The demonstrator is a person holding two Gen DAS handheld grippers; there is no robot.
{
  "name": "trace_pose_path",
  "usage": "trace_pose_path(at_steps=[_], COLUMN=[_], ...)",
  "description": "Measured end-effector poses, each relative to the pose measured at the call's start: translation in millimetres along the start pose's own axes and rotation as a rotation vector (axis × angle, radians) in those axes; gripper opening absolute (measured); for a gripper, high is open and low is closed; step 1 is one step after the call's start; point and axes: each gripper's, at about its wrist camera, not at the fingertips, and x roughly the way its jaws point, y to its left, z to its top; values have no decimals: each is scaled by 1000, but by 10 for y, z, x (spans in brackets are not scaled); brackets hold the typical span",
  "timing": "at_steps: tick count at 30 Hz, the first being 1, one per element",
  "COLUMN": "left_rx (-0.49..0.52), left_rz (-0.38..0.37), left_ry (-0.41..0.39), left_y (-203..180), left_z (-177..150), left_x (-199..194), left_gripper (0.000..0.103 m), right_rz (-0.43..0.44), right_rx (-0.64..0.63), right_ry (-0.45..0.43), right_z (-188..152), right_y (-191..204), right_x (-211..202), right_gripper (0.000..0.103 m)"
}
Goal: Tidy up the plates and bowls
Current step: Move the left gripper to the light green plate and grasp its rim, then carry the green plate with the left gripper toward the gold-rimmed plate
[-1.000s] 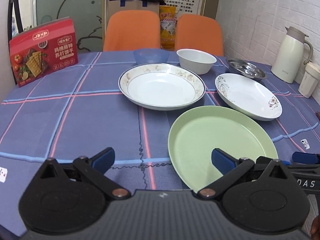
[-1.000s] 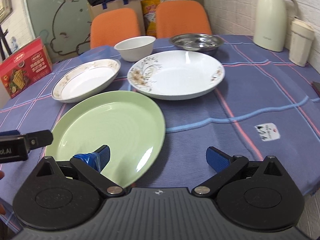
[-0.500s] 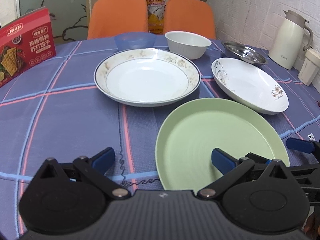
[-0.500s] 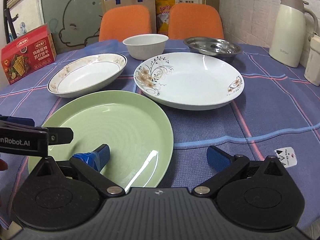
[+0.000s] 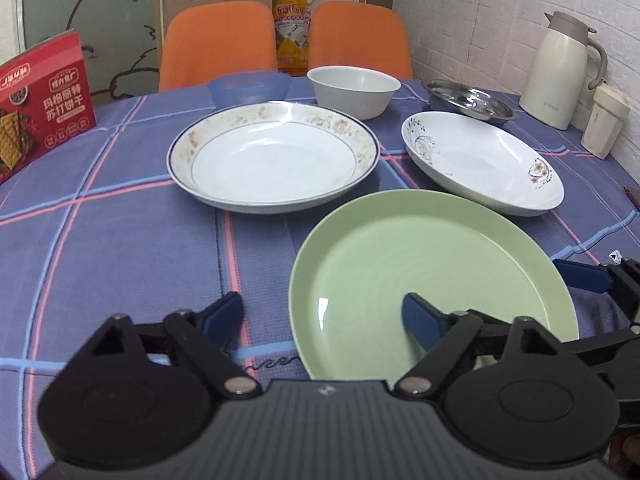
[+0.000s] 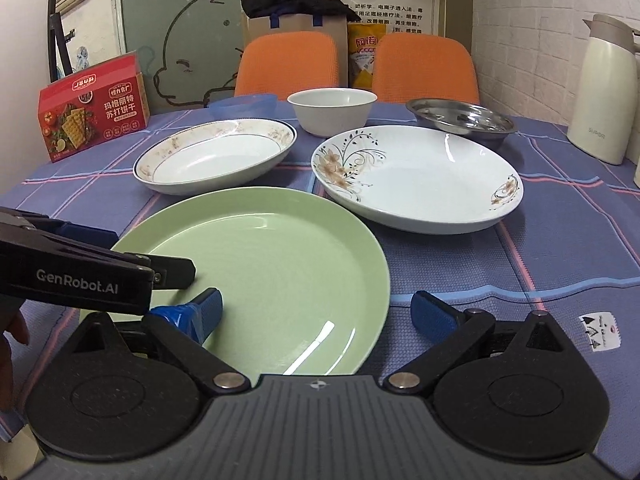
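A green plate (image 5: 424, 276) (image 6: 264, 276) lies nearest on the table. Behind it sit a gold-rimmed white plate (image 5: 272, 160) (image 6: 216, 152) and a floral white plate (image 5: 480, 164) (image 6: 420, 176). Farther back stand a blue bowl (image 5: 248, 87) (image 6: 244, 105), a white bowl (image 5: 354, 89) (image 6: 332, 110) and a steel dish (image 5: 468, 100) (image 6: 460, 118). My left gripper (image 5: 322, 314) is open, straddling the green plate's left rim. Open too, my right gripper (image 6: 316, 312) straddles that plate's right rim. Each gripper's body shows at the edge of the other's view.
A red cracker box (image 5: 40, 104) (image 6: 92, 106) stands at the far left. A cream thermos (image 5: 564, 72) (image 6: 608, 92) and a small cream cup (image 5: 604, 124) stand at the right by the brick wall. Two orange chairs (image 5: 218, 44) (image 6: 292, 62) face the table's far side.
Both grippers have moved forward over the green plate and closer to each other; the plates now look nearer. Neither has shut.
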Motion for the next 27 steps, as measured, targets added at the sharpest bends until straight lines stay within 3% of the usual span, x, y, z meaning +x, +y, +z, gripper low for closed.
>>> trace_pose_path(at_steps=[1,2,4,11,22,27], left_rx=[-9,-7,-17,-83,-178,-194], left_rz=[-49,-34,-2,29,194,175], left_ry=[-1,6,3,-6,-1,7], left_y=[-10,-53,-64,201,914,1038], left_z=[2,5,6,-49,-220,-186], left_x=[-27,-40,-44,-332,-561,-453], left_gripper=[47,46,46,46,46,46], right_rz=[28,20,-2,59,224,219], right_rx=[-7,-16,-10,-8,-48,-50], right_ry=[2,10,5,-35,11,26], right_z=[4,10,12,59,150,205], right_y=[56,136,221,487,1141,1182], right_x=[0,-1,-18,-163,114,210], right_gripper=[88,89,89,89,90,90])
